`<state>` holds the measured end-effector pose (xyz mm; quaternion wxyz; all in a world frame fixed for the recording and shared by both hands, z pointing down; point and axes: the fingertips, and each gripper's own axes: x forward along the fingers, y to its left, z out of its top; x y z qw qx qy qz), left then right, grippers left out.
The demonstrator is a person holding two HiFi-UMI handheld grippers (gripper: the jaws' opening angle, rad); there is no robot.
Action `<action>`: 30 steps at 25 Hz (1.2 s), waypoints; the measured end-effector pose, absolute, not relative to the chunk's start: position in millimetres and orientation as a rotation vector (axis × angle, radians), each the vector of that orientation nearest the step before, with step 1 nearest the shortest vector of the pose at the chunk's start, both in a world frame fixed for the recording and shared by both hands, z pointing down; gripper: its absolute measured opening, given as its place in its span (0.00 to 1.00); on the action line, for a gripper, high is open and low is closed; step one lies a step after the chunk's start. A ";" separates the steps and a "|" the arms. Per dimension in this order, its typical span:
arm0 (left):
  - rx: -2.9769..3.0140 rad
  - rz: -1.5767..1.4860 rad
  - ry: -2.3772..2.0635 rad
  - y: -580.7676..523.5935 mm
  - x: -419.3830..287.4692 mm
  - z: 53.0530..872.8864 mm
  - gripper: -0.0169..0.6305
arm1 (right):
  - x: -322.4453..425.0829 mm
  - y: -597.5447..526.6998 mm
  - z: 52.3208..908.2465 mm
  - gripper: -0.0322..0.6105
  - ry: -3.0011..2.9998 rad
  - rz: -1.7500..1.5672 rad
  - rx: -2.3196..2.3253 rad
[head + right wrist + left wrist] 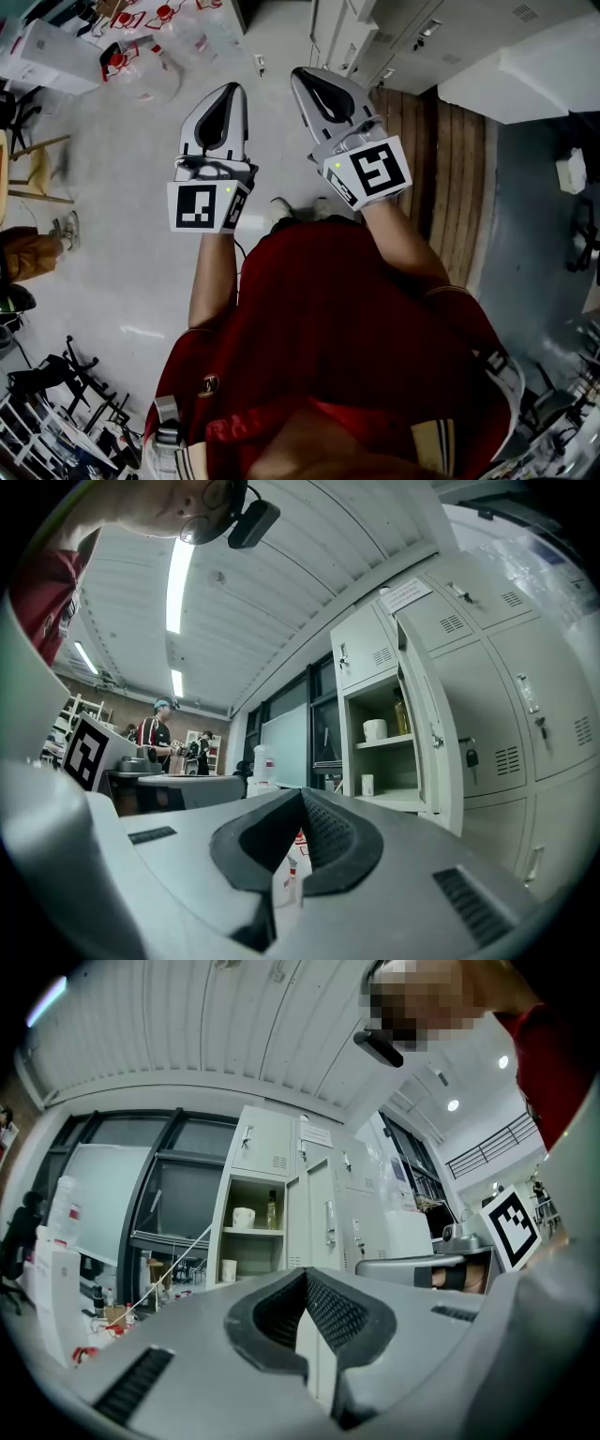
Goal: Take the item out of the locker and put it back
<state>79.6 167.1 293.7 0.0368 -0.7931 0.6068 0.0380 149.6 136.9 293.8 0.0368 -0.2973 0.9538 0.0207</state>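
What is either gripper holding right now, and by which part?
Nothing. The left gripper and the right gripper are both shut and empty, short of the open locker.

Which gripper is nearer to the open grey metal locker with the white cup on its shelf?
Right. The right gripper has the open grey metal locker close on its right, large in its view; the left gripper faces it from farther back.
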 end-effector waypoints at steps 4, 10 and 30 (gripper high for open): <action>-2.448 0.126 1.865 167.2 72.9 296.6 0.04 | 144.2 137.5 295.7 0.05 2.930 0.061 -0.935; -2.450 0.139 1.870 168.3 55.5 298.4 0.04 | 129.7 136.9 297.7 0.05 2.925 0.072 -0.971; -2.484 0.143 1.844 153.0 -12.9 312.7 0.04 | 65.9 115.5 316.9 0.32 2.953 0.007 -1.080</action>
